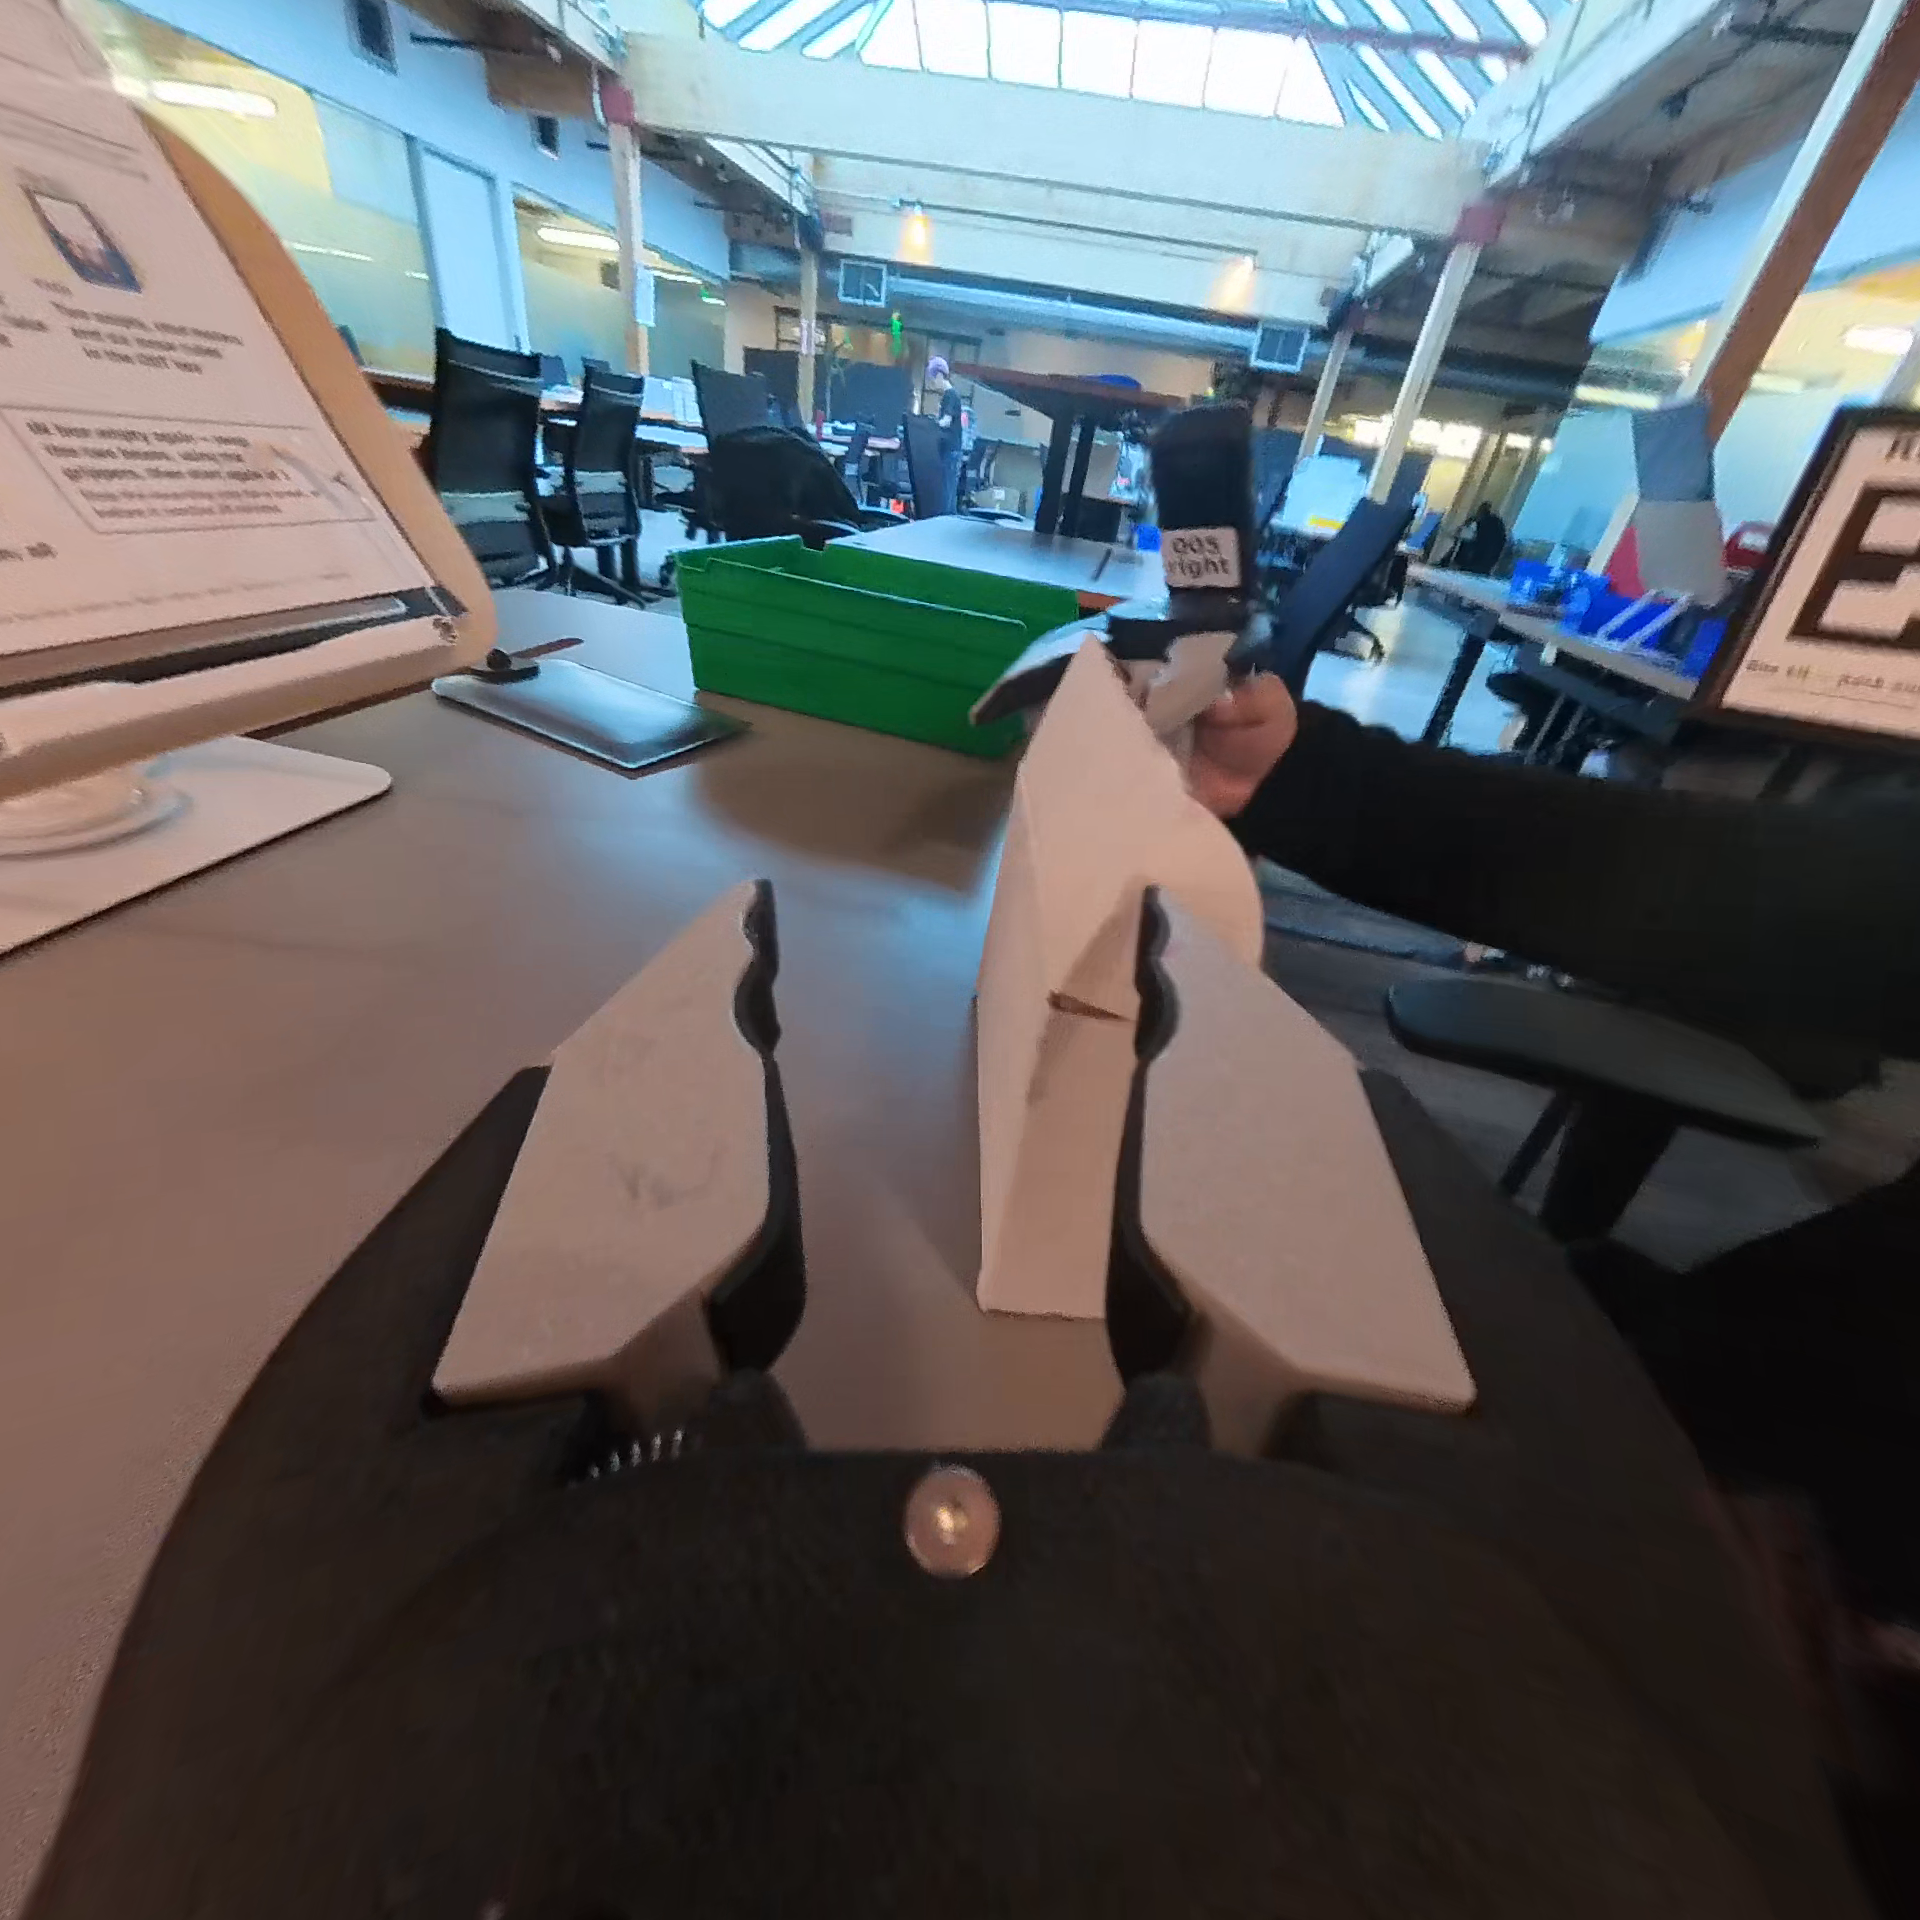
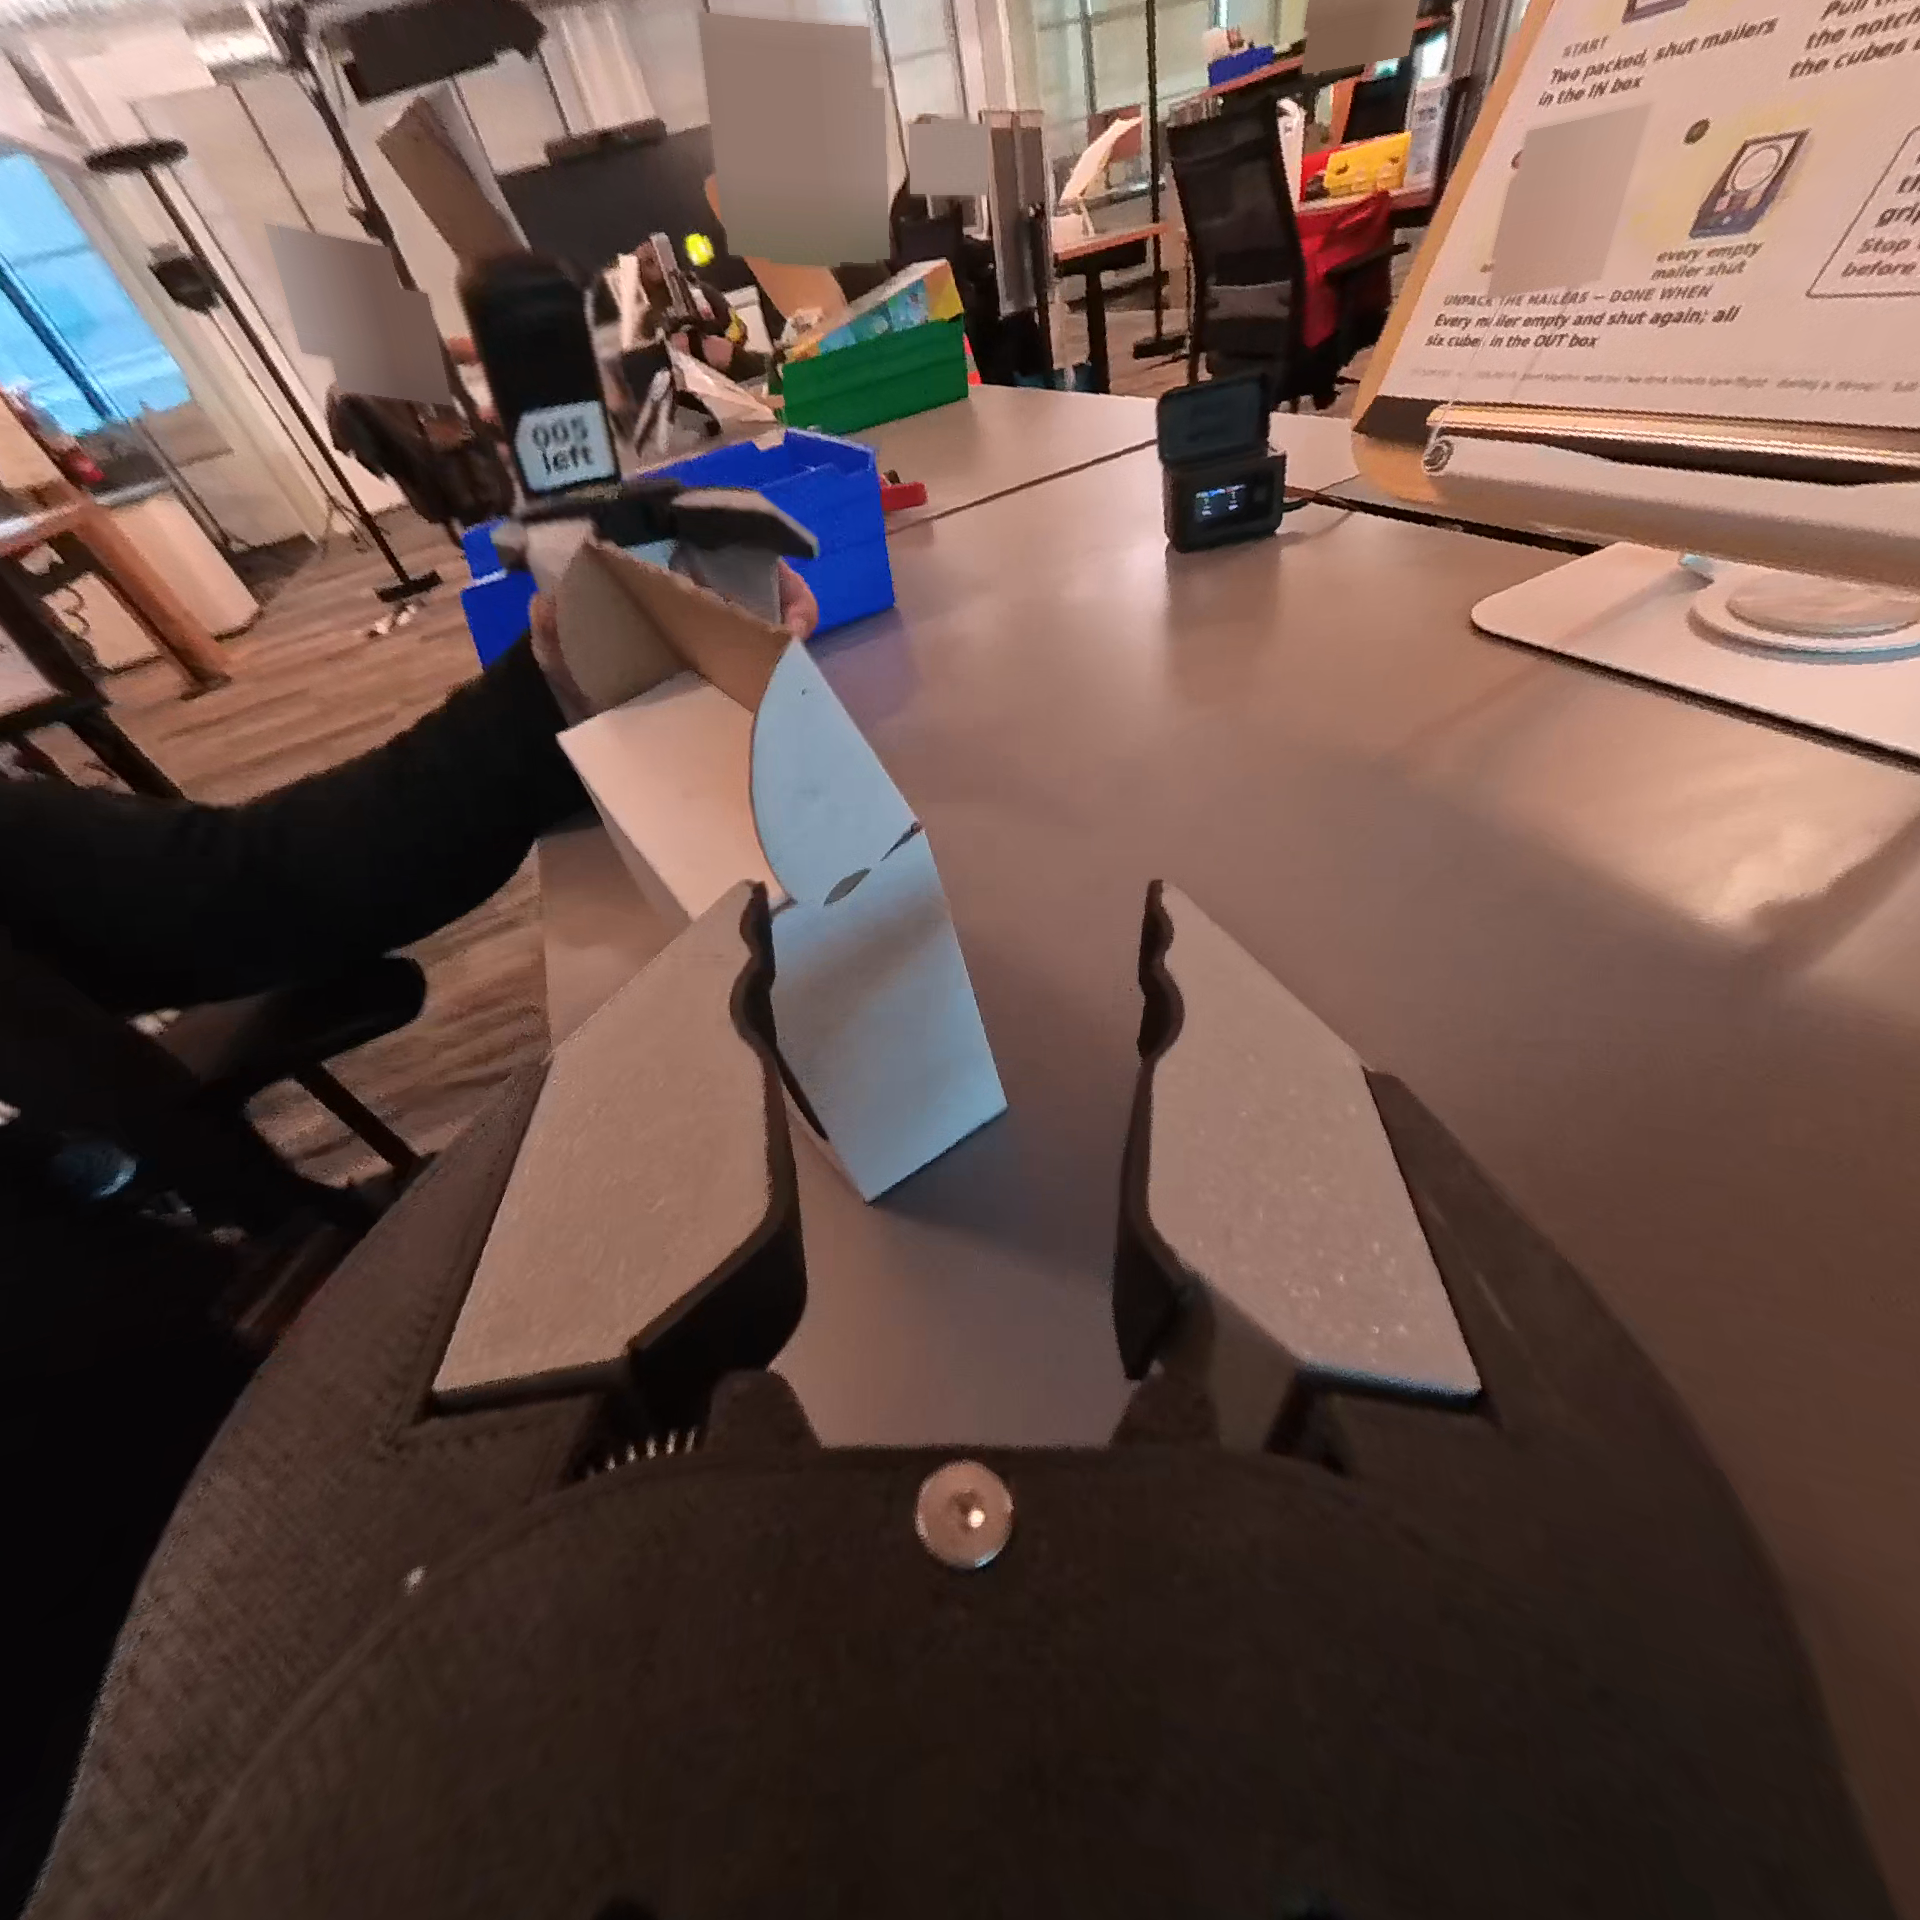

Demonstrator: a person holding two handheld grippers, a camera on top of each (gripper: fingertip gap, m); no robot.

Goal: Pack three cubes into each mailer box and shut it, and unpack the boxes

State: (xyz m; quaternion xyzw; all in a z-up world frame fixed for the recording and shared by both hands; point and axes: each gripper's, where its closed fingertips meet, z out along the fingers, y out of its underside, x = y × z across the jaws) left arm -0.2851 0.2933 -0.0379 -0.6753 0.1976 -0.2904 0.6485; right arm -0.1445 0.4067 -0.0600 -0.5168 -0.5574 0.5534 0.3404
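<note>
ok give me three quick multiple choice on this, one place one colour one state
1. Where is the green bin?
a) on the floor
b) on the table, beyond the mailer
c) inside the mailer

2. What colour is the nearest bin in the right wrist view?
a) red
b) yellow
c) blue

3. The mailer's lid is
a) raised
b) shut flat
c) torn off

Answers:
1 b, it sits on the tabletop past the mailer.
2 c, its walls are plainly blue.
3 a, it stands up and shows its brown inside.
</note>
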